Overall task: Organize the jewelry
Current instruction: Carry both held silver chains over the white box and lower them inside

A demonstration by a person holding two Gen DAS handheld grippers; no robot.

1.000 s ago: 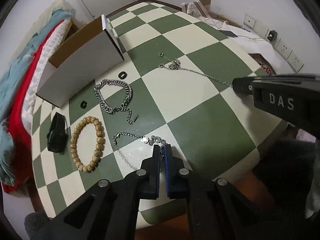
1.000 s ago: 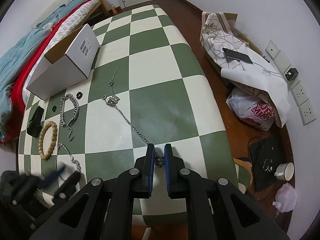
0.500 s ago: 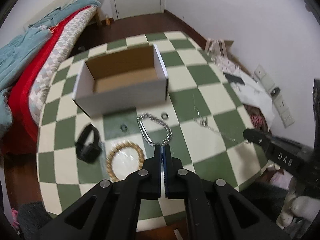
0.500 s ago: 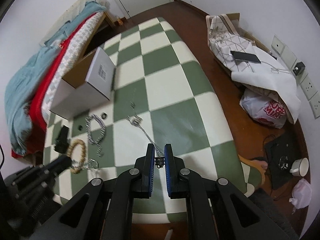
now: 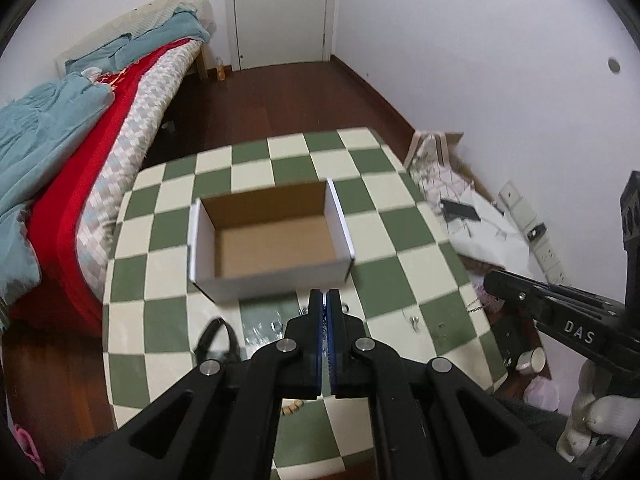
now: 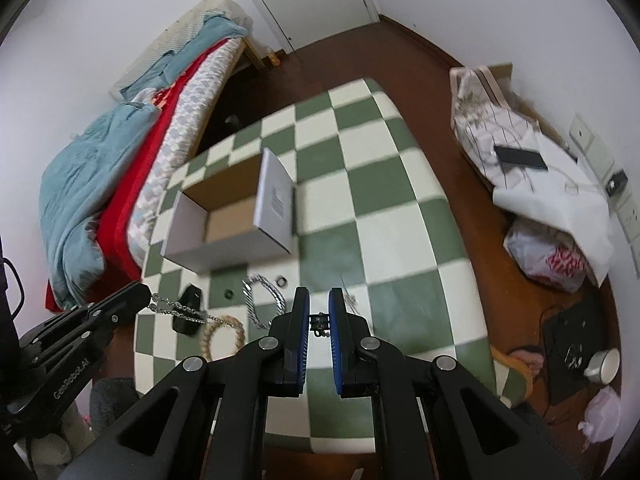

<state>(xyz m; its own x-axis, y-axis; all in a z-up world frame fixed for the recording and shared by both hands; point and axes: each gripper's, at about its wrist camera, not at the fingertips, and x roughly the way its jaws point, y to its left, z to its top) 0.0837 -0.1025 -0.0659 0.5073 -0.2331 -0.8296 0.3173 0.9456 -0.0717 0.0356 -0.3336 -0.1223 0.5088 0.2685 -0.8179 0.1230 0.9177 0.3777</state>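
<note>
An open white cardboard box [image 5: 272, 244] stands on the green-and-cream checkered table [image 5: 400, 240]; it also shows in the right wrist view [image 6: 228, 220]. My left gripper [image 5: 325, 300] is shut on a thin silver chain, which hangs from its tip in the right wrist view [image 6: 176, 309], high above the table in front of the box. My right gripper [image 6: 319, 300] is shut on the end of a silver necklace [image 6: 319, 323], lifted above the table's near right. A thick silver chain bracelet [image 6: 262, 296], a wooden bead bracelet [image 6: 224, 334], two small dark rings [image 6: 282, 281] and a black watch [image 6: 188, 308] lie on the table.
A bed with red and teal bedding [image 5: 60, 160] runs along the table's left. On the floor at right are a bag with a phone [image 6: 520, 157], a plastic bag [image 6: 552, 260] and a cup [image 6: 604, 364]. A white door [image 5: 280, 12] is at the back.
Both grippers have risen well above the table, each lifting its chain. The left gripper has swung round and now faces the open box.
</note>
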